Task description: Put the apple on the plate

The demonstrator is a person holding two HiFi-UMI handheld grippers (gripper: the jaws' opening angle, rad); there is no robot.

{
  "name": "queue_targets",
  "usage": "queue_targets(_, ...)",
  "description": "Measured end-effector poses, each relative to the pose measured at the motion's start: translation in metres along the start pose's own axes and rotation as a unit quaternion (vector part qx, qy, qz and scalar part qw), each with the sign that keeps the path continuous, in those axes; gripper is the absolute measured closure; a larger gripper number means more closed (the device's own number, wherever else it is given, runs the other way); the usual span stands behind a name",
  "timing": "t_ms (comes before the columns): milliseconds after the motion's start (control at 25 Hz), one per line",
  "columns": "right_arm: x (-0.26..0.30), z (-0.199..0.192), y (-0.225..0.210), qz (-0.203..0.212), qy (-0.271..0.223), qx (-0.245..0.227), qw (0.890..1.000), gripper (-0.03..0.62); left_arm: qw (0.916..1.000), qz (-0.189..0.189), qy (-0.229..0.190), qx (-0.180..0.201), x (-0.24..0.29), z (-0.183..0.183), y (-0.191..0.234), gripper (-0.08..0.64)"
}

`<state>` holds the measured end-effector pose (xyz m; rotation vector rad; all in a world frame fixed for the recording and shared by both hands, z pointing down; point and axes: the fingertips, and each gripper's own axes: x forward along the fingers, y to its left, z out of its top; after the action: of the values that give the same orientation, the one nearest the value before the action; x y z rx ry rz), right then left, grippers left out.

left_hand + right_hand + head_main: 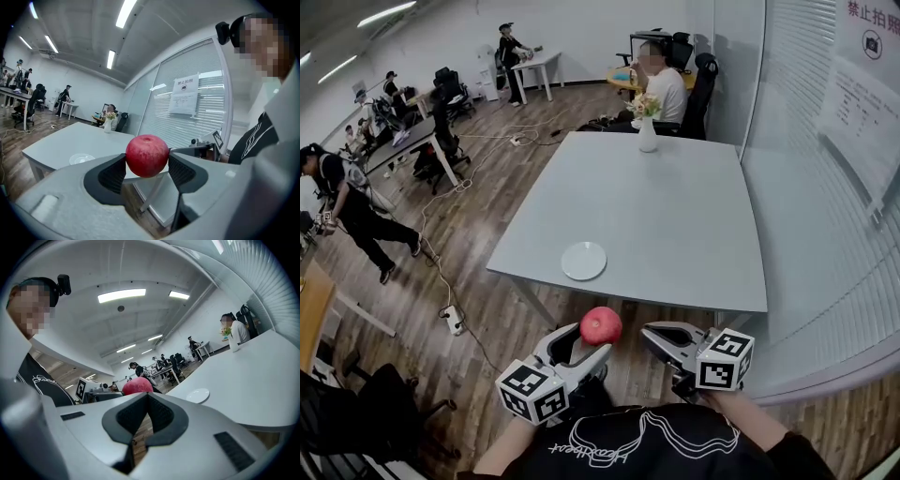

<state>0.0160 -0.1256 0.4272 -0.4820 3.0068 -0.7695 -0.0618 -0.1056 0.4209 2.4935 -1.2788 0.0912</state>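
Note:
A red apple [601,324] hangs in the air just short of the grey table's [675,216] near edge, with my left gripper [596,334] shut on it. In the left gripper view the apple [147,155] sits pinched between the two dark pads. A small white plate [583,261] lies on the table near its front left corner, beyond the apple; its surface is bare. My right gripper [649,332] hovers just right of the apple, jaws closed together with nothing in them. From the right gripper view the apple [137,386] shows behind the closed tips [147,395], and the plate [197,395] lies to the right.
A white vase with flowers [647,131] stands at the table's far edge, and a seated person [664,89] is behind it. A blinds-covered glass wall [825,169] runs along the right. Wood floor with cables, desks and other people [347,202] lies to the left.

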Motion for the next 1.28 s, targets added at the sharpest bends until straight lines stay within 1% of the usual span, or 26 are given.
queue_targets(120, 0.017, 0.012, -0.014, -0.012, -0.005, 0.003, 1.000, 0.586, 0.9999, -0.004, 0.007, 0.009, 0.010, 0.009, 0.023, 0.270)
queue_targets(320, 0.054, 0.027, -0.044, -0.028, -0.012, 0.017, 0.999, 0.586, 0.9995, -0.012, 0.027, 0.007, 0.032, 0.014, 0.074, 0.270)
queue_targets(560, 0.101, 0.030, -0.080, -0.043, -0.012, 0.035, 0.998, 0.586, 0.9989, -0.016, 0.041, 0.012, 0.060, 0.017, 0.141, 0.270)
queue_targets(720, 0.116, 0.032, -0.105, -0.050, -0.015, 0.047, 0.998, 0.586, 0.9983, -0.016, 0.050, 0.023, 0.082, 0.014, 0.173, 0.270)
queue_targets(880, 0.123, 0.033, -0.129, -0.067, -0.010, 0.056, 0.996, 0.586, 0.9983, -0.018, 0.052, 0.020, 0.103, 0.010, 0.200, 0.270)
queue_targets(1040, 0.126, 0.031, -0.150, -0.084, -0.002, 0.065, 0.994, 0.586, 0.9982, -0.007, 0.049, 0.032, 0.116, 0.005, 0.227, 0.270)
queue_targets(1280, 0.129, 0.025, -0.174, -0.108, 0.005, 0.071, 0.992, 0.586, 0.9973, 0.023, 0.056, 0.041, 0.133, -0.020, 0.263, 0.270)
